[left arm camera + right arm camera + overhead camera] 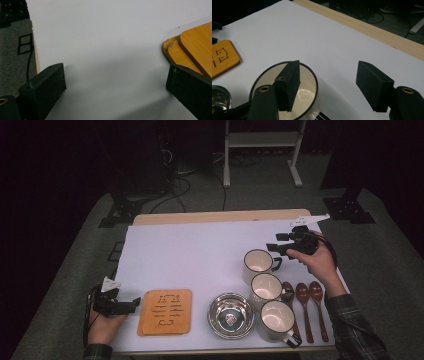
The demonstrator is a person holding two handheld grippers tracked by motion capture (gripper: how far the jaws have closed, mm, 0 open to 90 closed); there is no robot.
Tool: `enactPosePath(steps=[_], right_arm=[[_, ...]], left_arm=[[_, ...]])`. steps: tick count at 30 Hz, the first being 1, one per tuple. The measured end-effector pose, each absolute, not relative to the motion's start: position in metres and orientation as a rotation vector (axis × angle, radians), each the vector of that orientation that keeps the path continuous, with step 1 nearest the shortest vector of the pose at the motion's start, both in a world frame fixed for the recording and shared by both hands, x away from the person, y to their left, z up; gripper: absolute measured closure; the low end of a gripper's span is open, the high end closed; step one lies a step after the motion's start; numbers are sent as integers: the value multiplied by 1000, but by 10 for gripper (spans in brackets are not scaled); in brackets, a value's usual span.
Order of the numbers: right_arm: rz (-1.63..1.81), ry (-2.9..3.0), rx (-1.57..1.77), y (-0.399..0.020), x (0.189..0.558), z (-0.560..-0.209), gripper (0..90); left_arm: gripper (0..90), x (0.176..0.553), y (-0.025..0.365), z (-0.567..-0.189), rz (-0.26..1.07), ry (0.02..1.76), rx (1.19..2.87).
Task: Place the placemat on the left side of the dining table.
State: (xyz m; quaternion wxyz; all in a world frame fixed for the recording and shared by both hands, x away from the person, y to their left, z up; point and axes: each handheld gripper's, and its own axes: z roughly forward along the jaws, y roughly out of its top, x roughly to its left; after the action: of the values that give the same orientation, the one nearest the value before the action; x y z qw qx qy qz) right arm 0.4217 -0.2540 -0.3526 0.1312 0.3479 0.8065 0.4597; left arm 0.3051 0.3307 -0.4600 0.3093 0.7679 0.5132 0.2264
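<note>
Three cream mugs with dark rims stand in a row at the right; the far mug (258,262) (308,85) has my right gripper (274,242) (328,72) hovering just above and beside it. Its jaws stand open with nothing between them, and one jaw hangs over the mug's mouth. The middle mug (266,286) and the near mug (276,317) sit closer to the front edge. My left gripper (134,305) (112,72) rests low at the front left, open and empty, beside a stack of wooden coasters (166,311) (192,47).
A steel bowl (231,314) (218,96) sits between the coasters and the mugs. Three wooden spoons (303,292) lie right of the mugs. A white sheet (200,250) covers the wooden table (220,216); beyond it are stands and cables on the floor.
</note>
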Motion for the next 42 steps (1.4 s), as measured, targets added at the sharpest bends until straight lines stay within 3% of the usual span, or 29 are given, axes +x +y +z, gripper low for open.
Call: enactPosePath(steps=[26, 42], right_arm=[[1437, 2460, 797, -196, 402, -343, 356], [1404, 2560, 681, -163, 391, -349, 409]], left_arm=[[11, 305, 331, -460, 601, 1354, 2029], [11, 305, 331, -460, 600, 1354, 2030]])
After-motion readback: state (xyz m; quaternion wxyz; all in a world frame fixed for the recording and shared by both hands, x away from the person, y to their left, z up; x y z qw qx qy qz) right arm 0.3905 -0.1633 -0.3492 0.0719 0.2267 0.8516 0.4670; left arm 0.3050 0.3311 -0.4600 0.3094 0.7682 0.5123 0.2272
